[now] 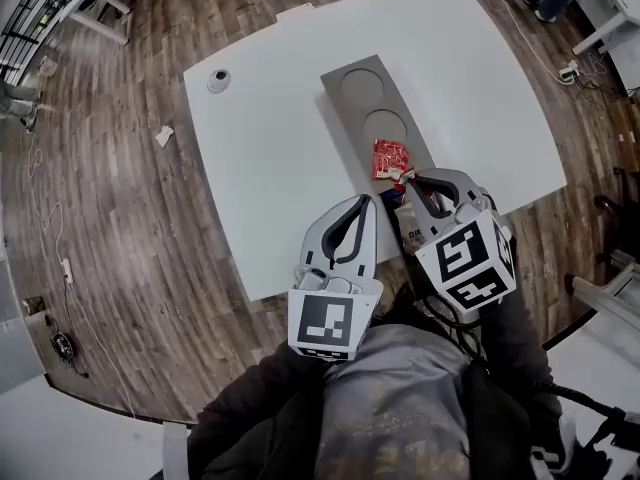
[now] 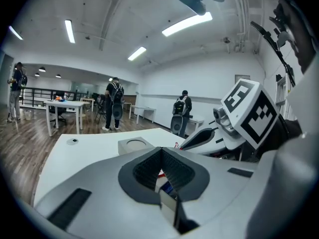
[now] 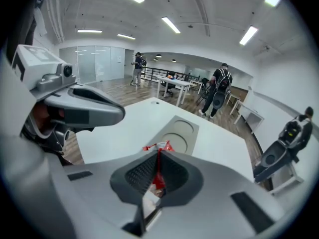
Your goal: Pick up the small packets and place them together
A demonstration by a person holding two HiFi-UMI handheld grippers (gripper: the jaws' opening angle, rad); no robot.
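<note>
Lower centre, my left claw [image 1: 366,202] is pressed together, empty. Beside it, loose packets [image 1: 409,230] lie at the near edge of the tabletop [image 1: 270,158]. Further up, my right claw [image 3: 159,151] pinches the red packet [image 1: 390,158] by one end; a jerk could slip it loose, away from them.

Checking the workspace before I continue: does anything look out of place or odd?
A crumpled white scrap lies on the wooden floor left of the white table. Nothing else stands out; the red packet is simply pinched in the right hand-held gripper.
</note>
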